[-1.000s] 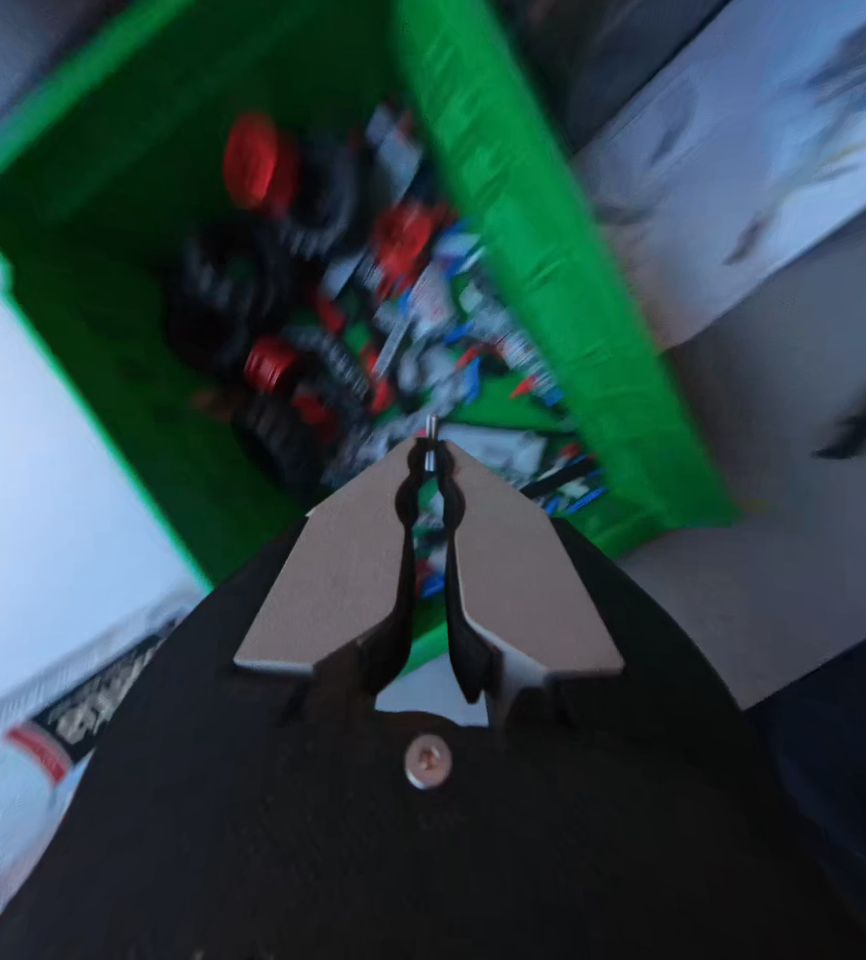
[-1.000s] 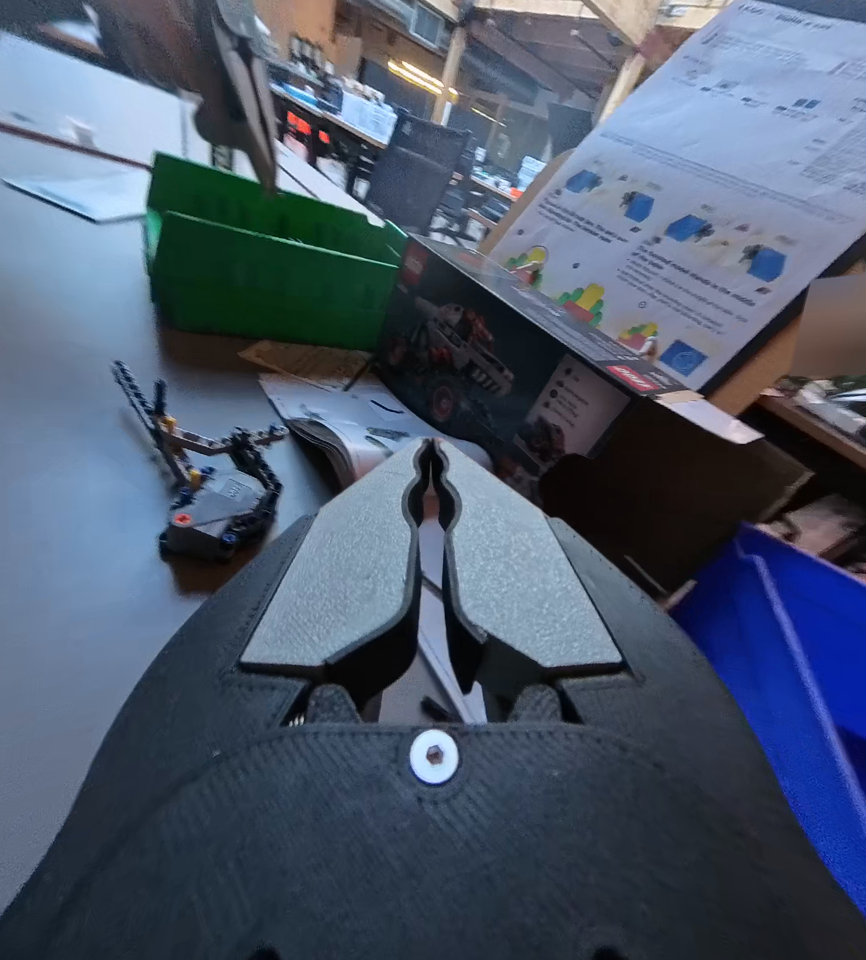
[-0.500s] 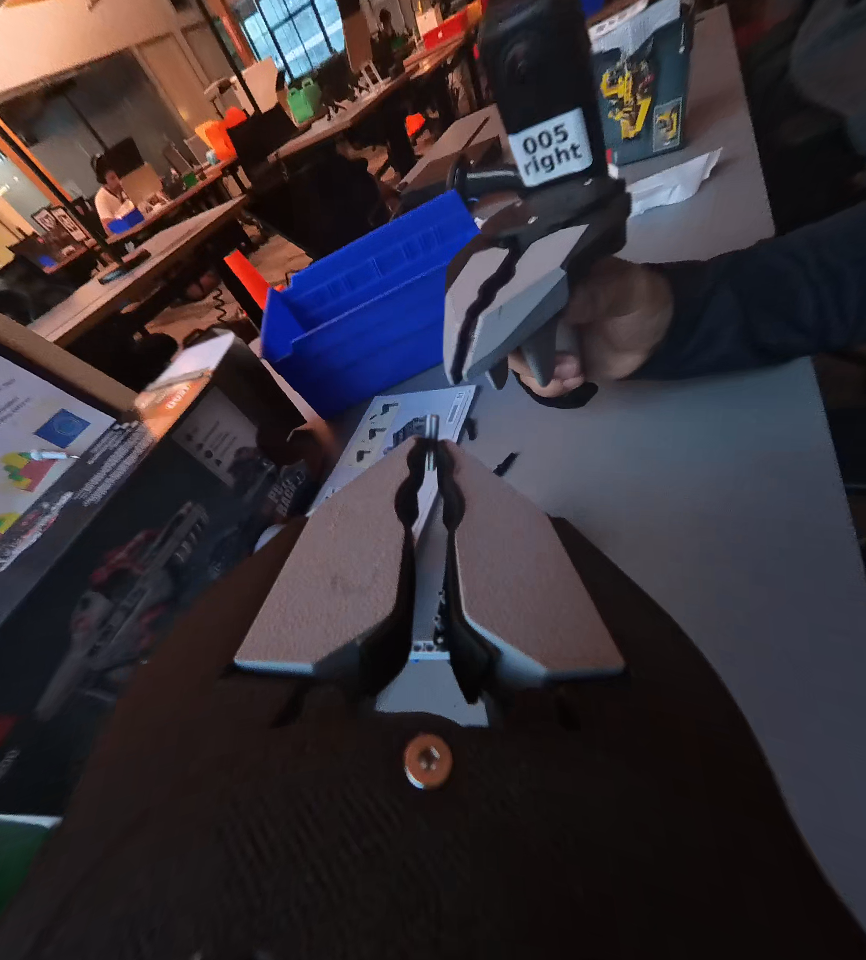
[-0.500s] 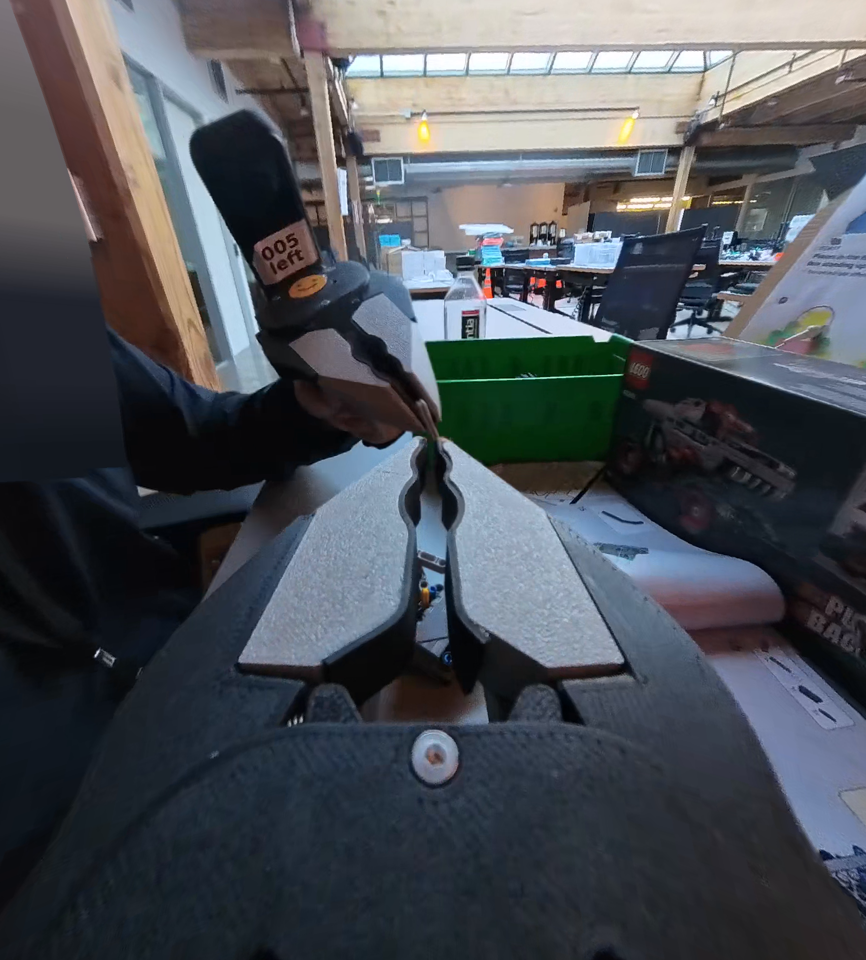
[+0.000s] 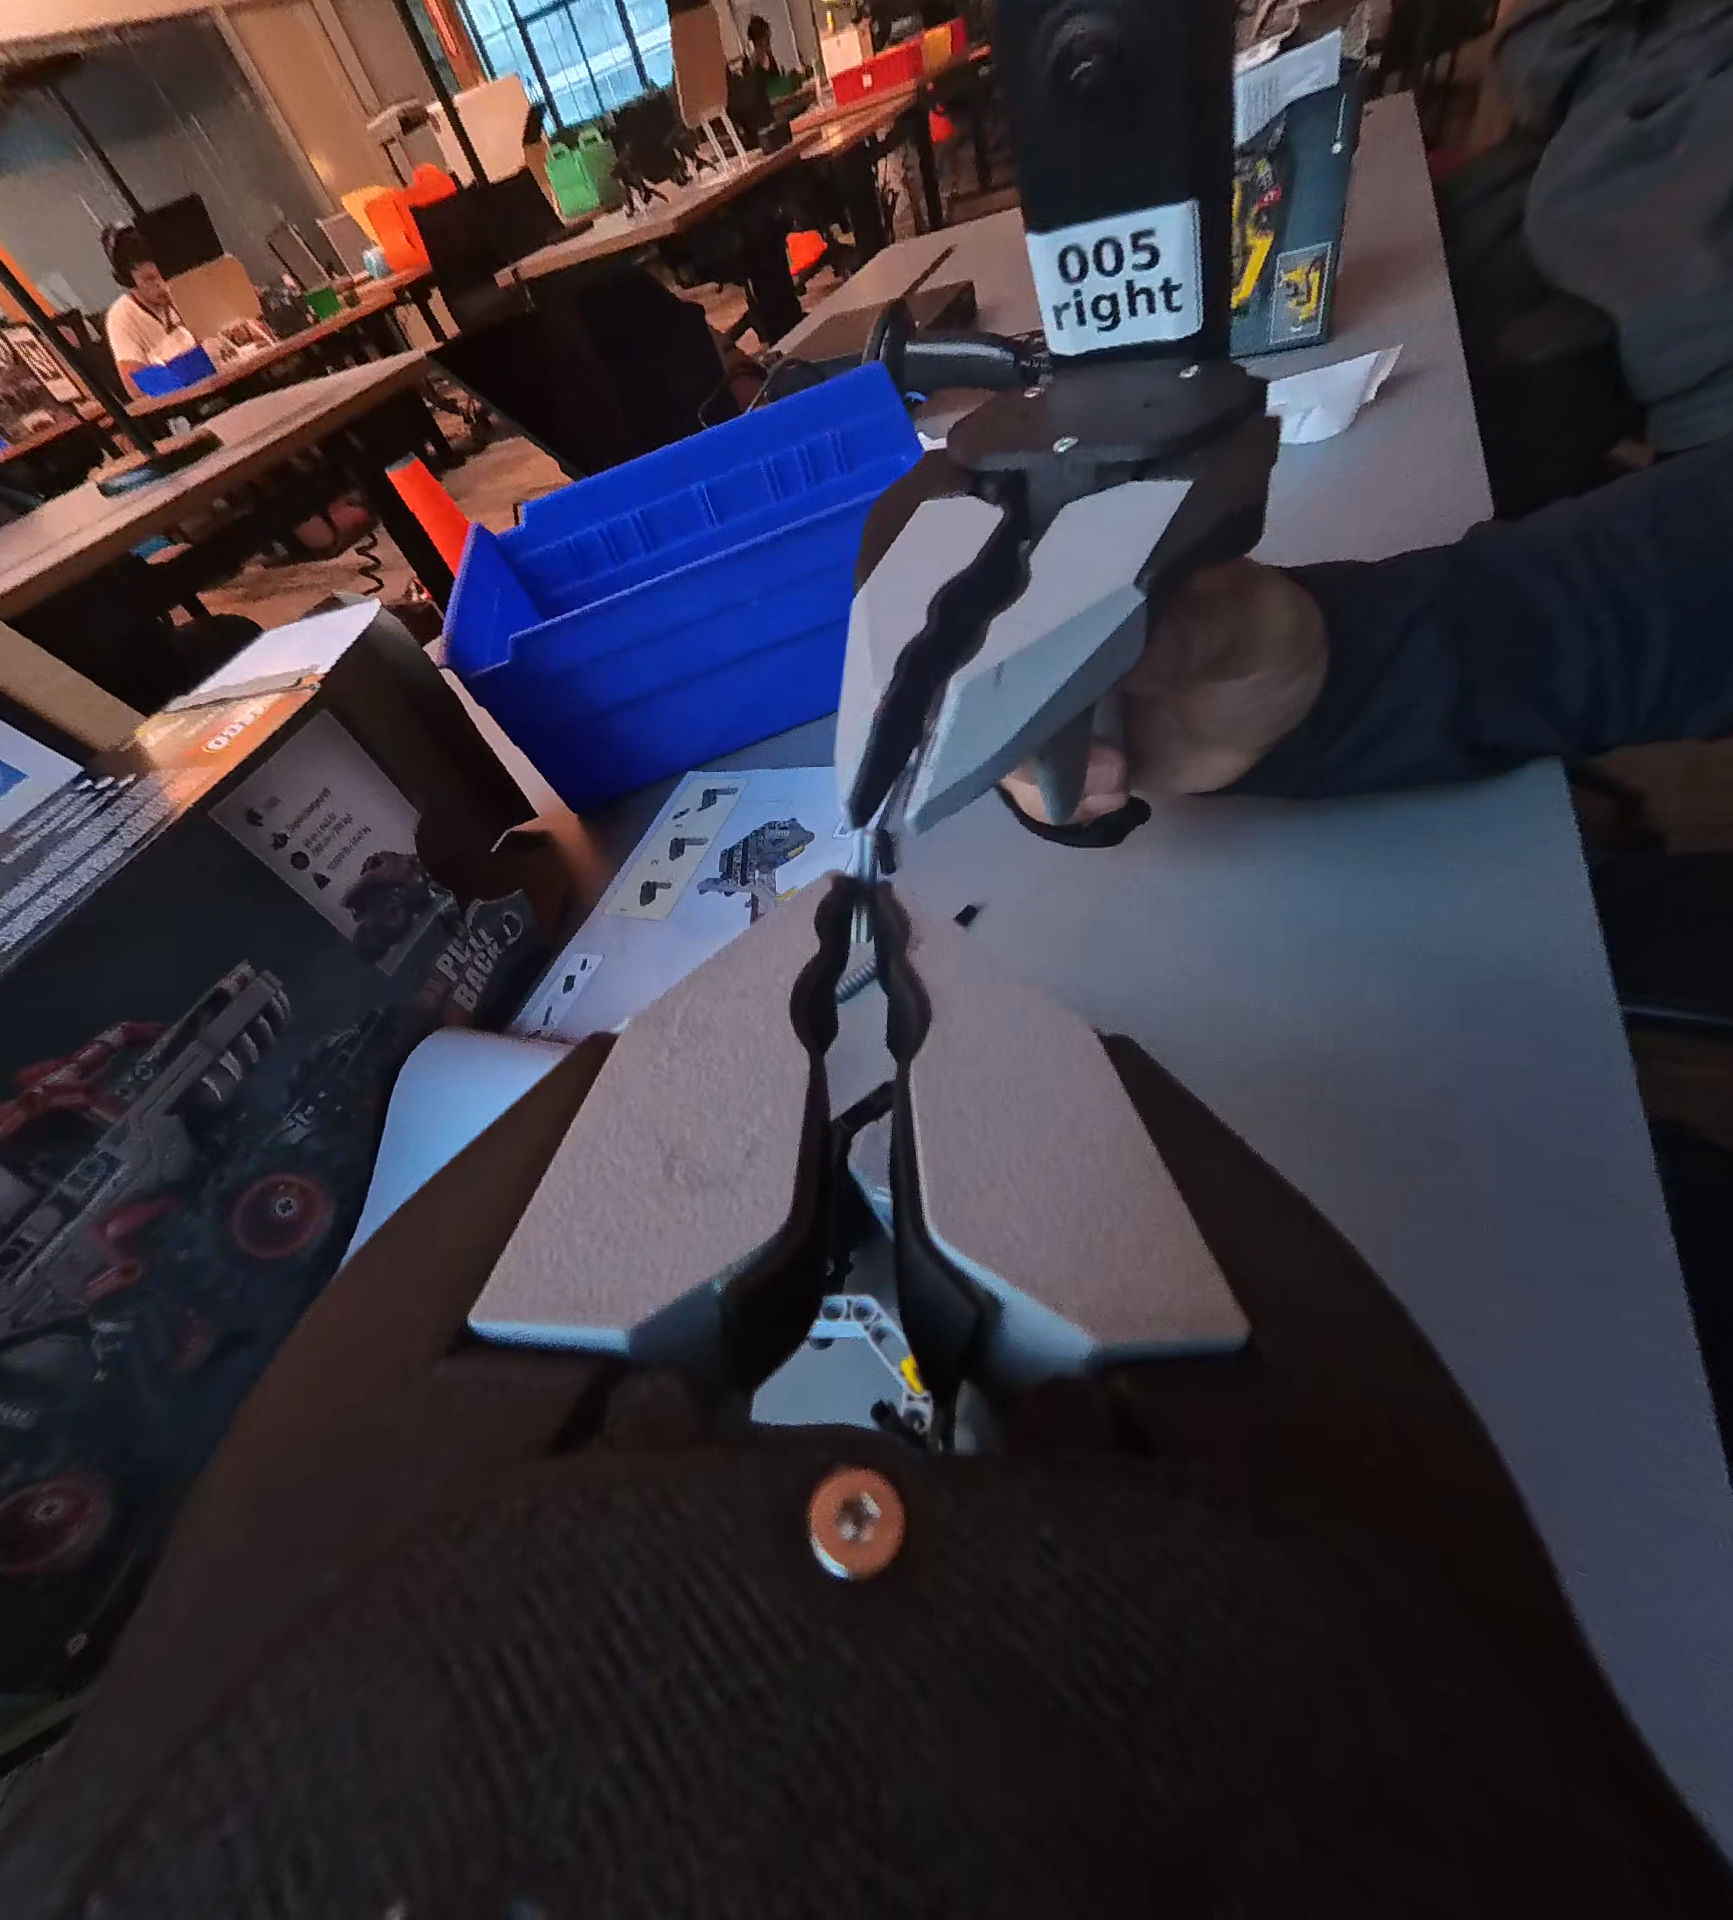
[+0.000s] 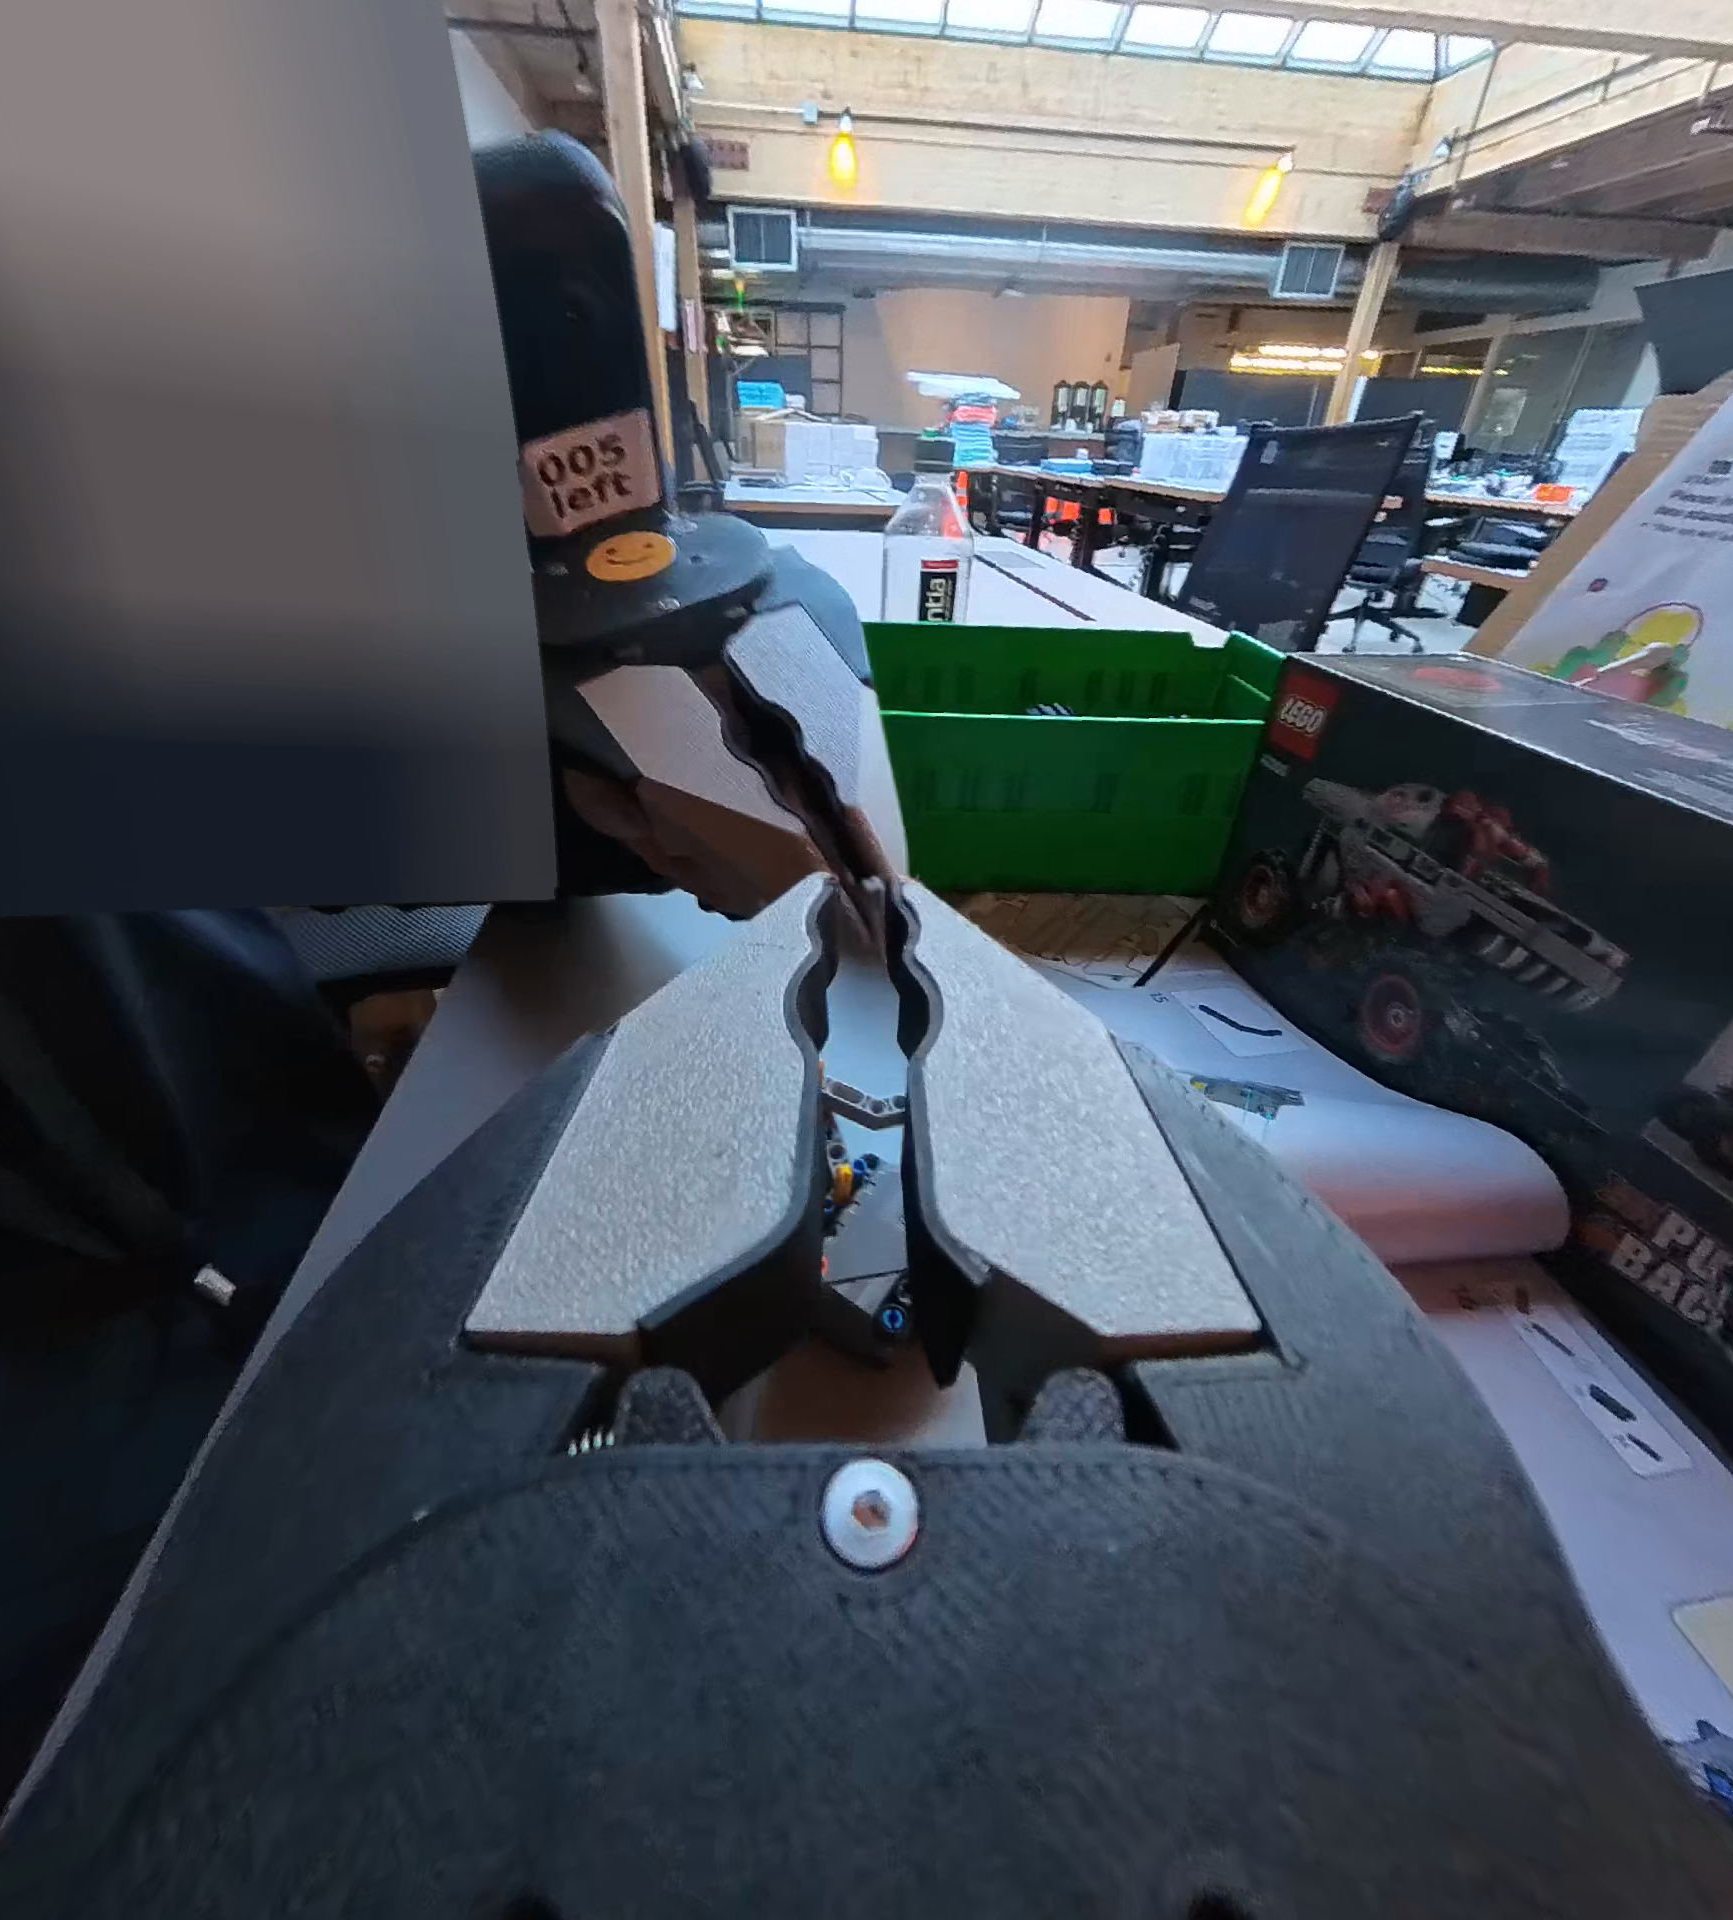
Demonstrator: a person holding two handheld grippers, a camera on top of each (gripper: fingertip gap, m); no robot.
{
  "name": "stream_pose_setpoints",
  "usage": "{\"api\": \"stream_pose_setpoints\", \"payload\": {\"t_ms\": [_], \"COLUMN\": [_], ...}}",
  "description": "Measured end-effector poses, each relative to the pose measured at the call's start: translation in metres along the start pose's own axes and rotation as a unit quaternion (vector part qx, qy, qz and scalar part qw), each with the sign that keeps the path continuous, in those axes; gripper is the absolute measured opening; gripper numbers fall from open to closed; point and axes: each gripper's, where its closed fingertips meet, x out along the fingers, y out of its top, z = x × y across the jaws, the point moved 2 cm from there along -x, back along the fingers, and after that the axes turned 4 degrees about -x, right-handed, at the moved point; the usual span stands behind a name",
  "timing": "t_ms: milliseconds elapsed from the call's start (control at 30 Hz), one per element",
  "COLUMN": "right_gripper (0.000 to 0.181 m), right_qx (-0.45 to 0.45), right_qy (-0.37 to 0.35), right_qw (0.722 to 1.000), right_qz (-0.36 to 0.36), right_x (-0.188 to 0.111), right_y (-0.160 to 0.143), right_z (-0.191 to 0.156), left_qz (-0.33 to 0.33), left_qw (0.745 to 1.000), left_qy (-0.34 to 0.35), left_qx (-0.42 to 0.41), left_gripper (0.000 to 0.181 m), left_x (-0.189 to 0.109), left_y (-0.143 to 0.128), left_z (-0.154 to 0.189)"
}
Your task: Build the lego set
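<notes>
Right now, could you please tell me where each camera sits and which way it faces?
Left wrist view: on the left gripper, facing the right gripper, its hand, the blue bin.
Right wrist view: on the right gripper, facing the left gripper, the green bin.
Shared: the two face each other, tips nearly meeting; both show the truck box.

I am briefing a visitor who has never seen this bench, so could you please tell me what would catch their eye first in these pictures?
First, the two grey-fingered handheld grippers meeting tip to tip above the pale table: the left gripper pinching a small thin metal-looking pin, with the right gripper right at it. Next, the bright blue plastic bin behind them, the green plastic bin, and the dark cardboard box with a monster-truck picture.
</notes>
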Motion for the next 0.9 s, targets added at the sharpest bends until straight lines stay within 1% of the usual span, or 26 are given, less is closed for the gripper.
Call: {"api": "stream_pose_setpoints", "payload": {"t_ms": [200, 367, 433, 467, 533, 567, 600, 700, 767, 833, 900], "right_gripper": [0.002, 0.000, 0.000, 0.000, 0.000, 0.000, 0.000, 0.000, 0.000, 0.000, 0.000], "right_qx": [-0.017, -0.013, 0.002, 0.010, 0.034, 0.049, 0.057, 0.060, 0.057, 0.052, 0.058], "right_qy": [-0.007, -0.003, -0.008, -0.022, -0.047, -0.057, -0.069, -0.081, -0.072, -0.057, -0.047], "right_qw": [1.000, 1.000, 0.999, 0.999, 0.994, 0.987, 0.978, 0.952, 0.942, 0.940, 0.933], "right_qz": [-0.016, -0.021, -0.033, -0.044, -0.098, -0.145, -0.191, -0.288, -0.324, -0.333, -0.353], "right_x": [0.002, 0.001, -0.002, -0.005, -0.015, -0.023, -0.031, -0.046, -0.047, -0.042, -0.041], "right_y": [-0.005, -0.006, -0.010, -0.013, -0.029, -0.043, -0.056, -0.086, -0.099, -0.104, -0.113], "right_z": [0.000, 0.000, 0.006, 0.013, 0.030, 0.038, 0.044, 0.050, 0.047, 0.042, 0.039], "left_qz": [-0.003, 0.002, -0.015, -0.028, -0.045, -0.046, -0.045, -0.041, -0.041, -0.041, -0.055], "left_qw": [1.000, 0.997, 0.996, 0.996, 0.993, 0.992, 0.991, 0.987, 0.986, 0.987, 0.987], "left_qy": [-0.007, -0.025, -0.024, -0.010, 0.016, 0.023, 0.026, 0.047, 0.048, 0.059, 0.076], "left_qx": [-0.016, -0.066, -0.083, -0.089, -0.105, -0.116, -0.127, -0.149, -0.155, -0.146, -0.130], "left_gripper": [0.001, 0.001, 0.000, 0.003, 0.017, 0.020, 0.021, 0.021, 0.023, 0.023, 0.024], "left_x": [0.002, 0.004, 0.006, 0.006, 0.003, 0.000, -0.004, -0.015, -0.020, -0.024, -0.029], "left_y": [0.001, 0.001, -0.005, -0.009, -0.016, -0.018, -0.019, -0.022, -0.022, -0.025, -0.033], "left_z": [0.004, 0.004, 0.001, -0.006, -0.020, -0.026, -0.031, -0.046, -0.050, -0.054, -0.059]}}
